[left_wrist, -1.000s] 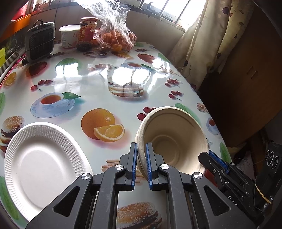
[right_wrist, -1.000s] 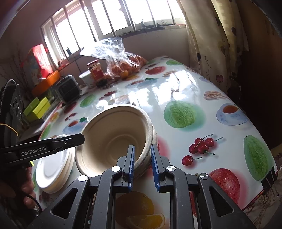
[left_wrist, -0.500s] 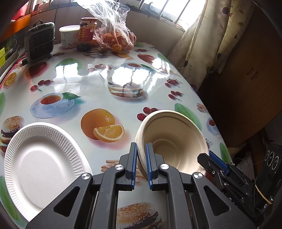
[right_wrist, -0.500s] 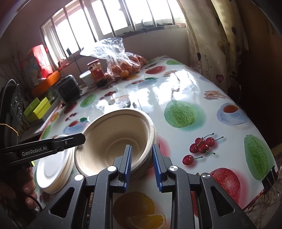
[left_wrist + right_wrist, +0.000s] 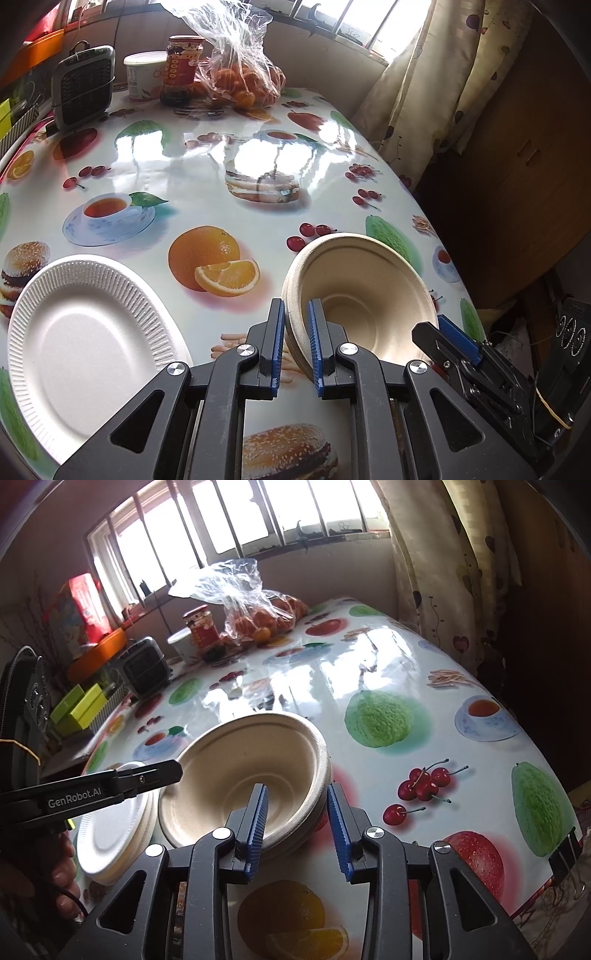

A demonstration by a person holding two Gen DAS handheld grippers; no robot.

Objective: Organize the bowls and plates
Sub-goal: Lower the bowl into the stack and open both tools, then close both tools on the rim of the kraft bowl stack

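1. Left wrist view: my left gripper is clamped on the near-left rim of the stack of beige bowls. One blue pad sits outside the wall, the other inside.
2. Same view: the bowl stack sits tilted, opening facing toward the camera. It is on the fruit-print table, near the right edge.
3. Same view: the white paper plate lies flat at lower left, apart from the bowls, with a printed orange between them.
4. Same view: my right gripper shows at lower right, one blue-padded tip just beside the bowl rim. I can't judge its opening from here.
5. Same view, far end of the table: bag of oranges, red jar, white tub, small dark heater.
6. Right wrist view: my right gripper is released. Its jaws are spread and straddle the near-right rim of the bowls; the left pad is inside the bowl, the right pad outside. The outer pad stands clear of the rim.
7. Same view: my left gripper comes in from the left, its tip at the bowl's left rim.
8. Same view: the stack of white plates sits just left of the bowls. Whether they touch is not clear.
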